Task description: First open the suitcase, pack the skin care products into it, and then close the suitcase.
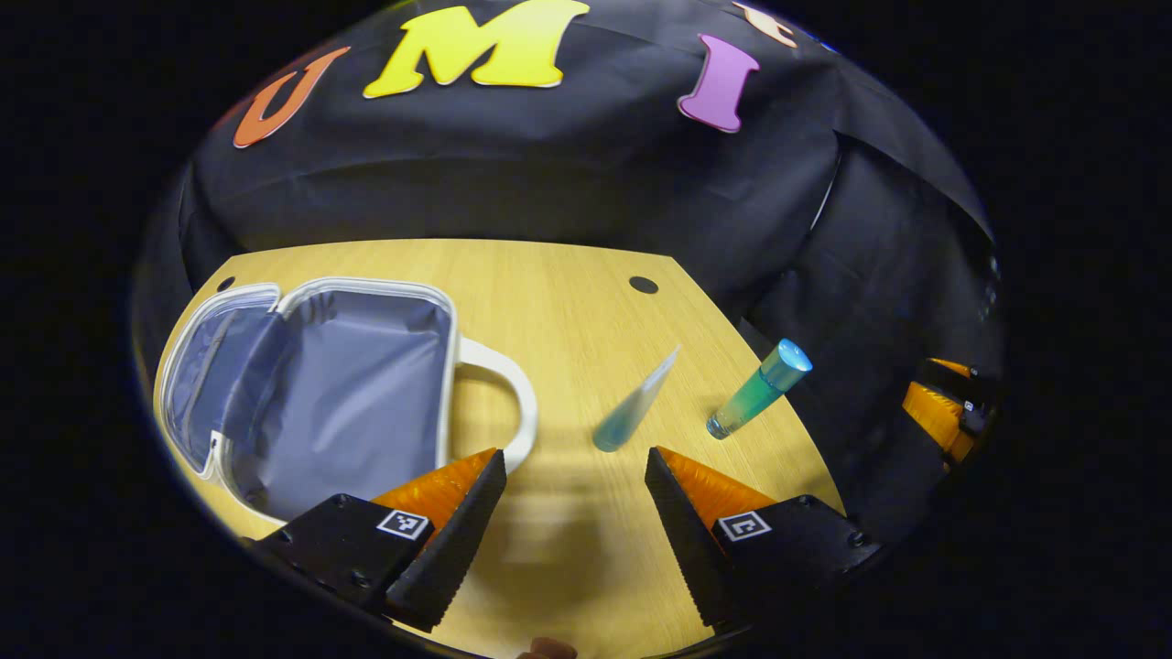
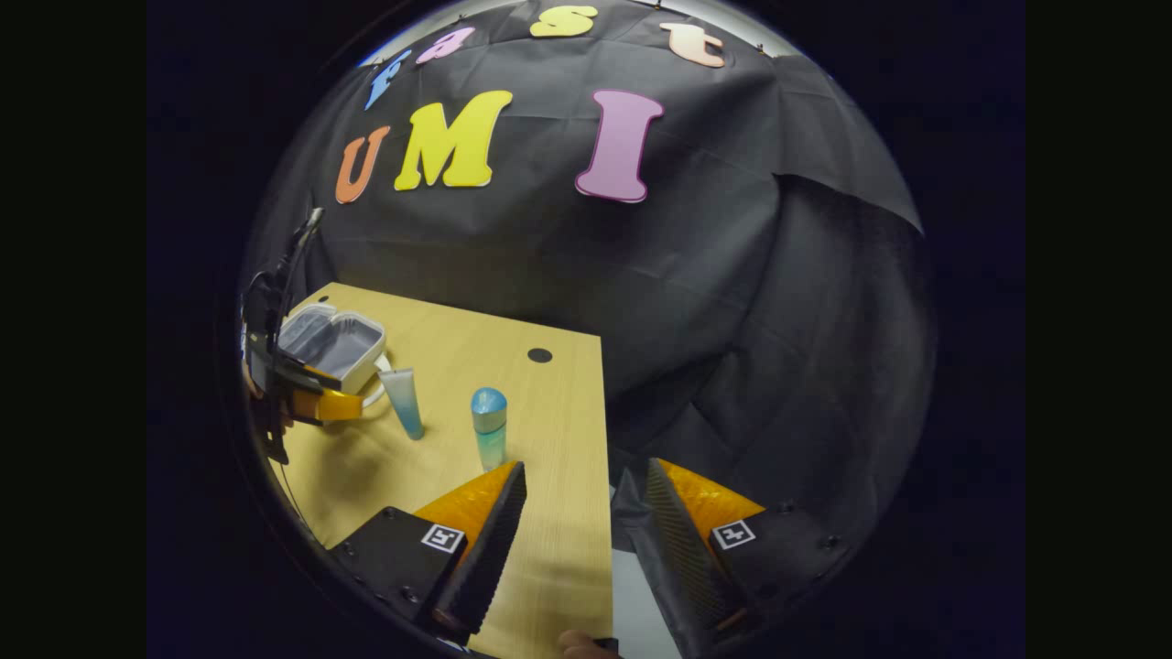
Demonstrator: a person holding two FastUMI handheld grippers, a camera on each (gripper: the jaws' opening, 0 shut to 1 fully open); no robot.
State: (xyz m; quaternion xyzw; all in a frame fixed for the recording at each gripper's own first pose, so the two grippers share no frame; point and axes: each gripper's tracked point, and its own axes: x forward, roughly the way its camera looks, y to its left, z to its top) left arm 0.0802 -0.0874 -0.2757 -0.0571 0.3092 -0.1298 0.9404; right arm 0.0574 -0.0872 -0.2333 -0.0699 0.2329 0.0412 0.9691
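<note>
On the table (image 1: 568, 302), the suitcase (image 1: 348, 394) lies open beside tube (image 1: 634, 403) and bottle (image 1: 758, 389). Left gripper (image 1: 572, 513), jaws spread and empty, should straddle the tube squarely before closing; right gripper (image 2: 586, 540) likewise spread.

A recording booth: black cloth wall (image 2: 696, 302) draped behind a bare wooden table (image 2: 558, 412).

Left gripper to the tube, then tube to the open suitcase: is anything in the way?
Nothing visible. The left gripper is open with bare table between it and the tube. The suitcase lies open beside the tube; the bottle stands on the tube's other side.
</note>
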